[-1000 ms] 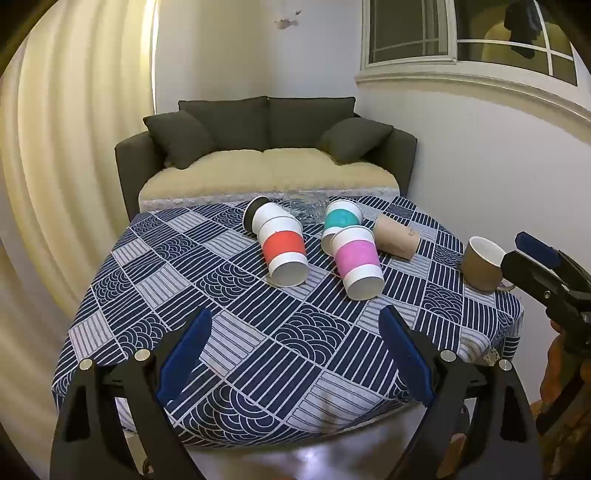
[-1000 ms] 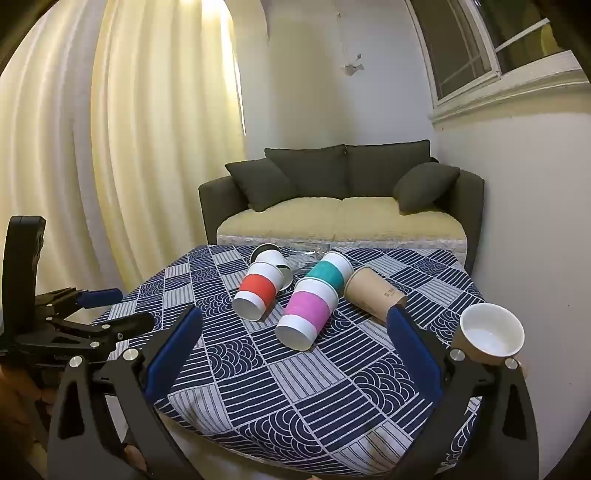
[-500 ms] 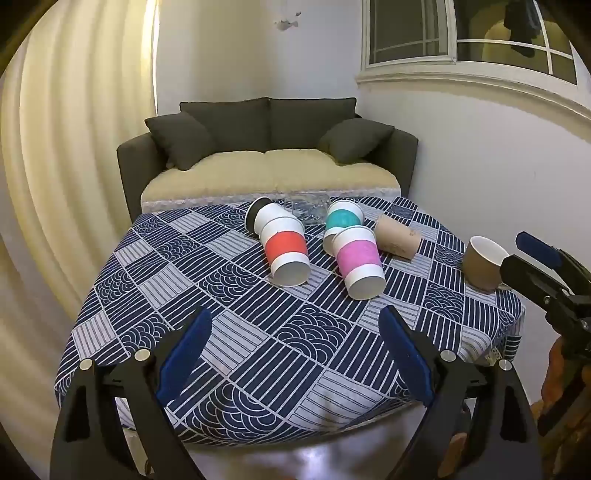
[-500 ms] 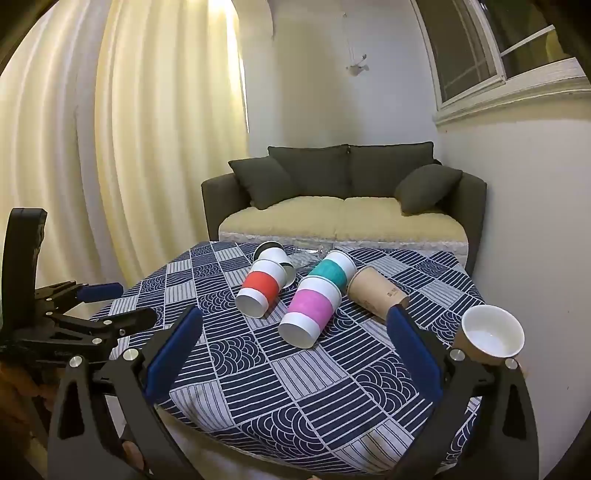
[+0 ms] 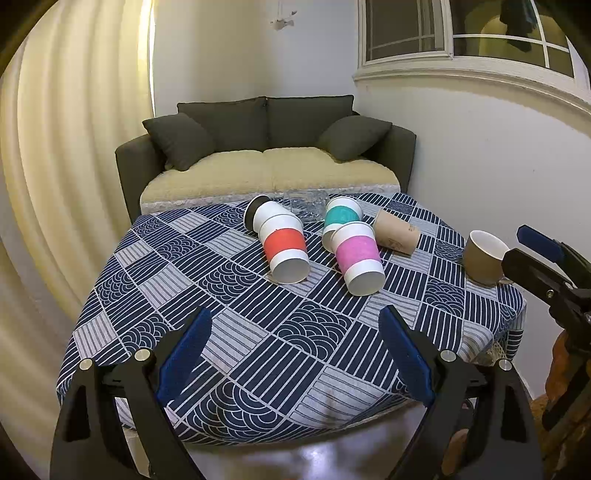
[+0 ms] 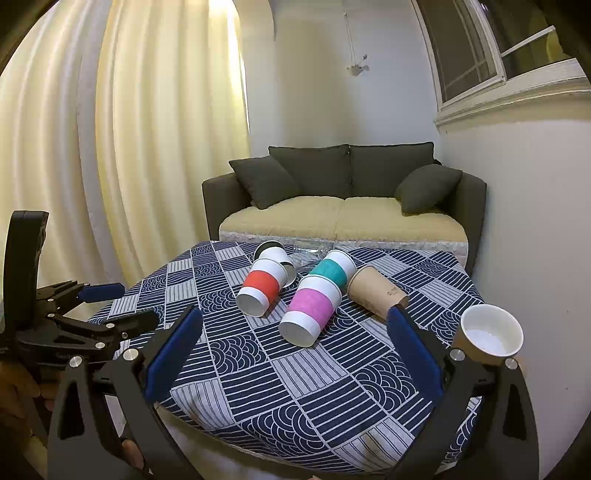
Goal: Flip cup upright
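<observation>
Nothing is flipped yet: both grippers, left and right, hover with fingers spread and empty at the worktop's six o'clock edge, while red, pink, teal and brown cups lie sideways toward twelve.

A living room in a home is shown. A dark grey sofa with loose cushions and a pale yellow seat cover is set against the back wall, long cream curtains are hung along one side, and a white-framed window is seen high on the other. The surface is draped with a blue and white patterned cloth.
</observation>
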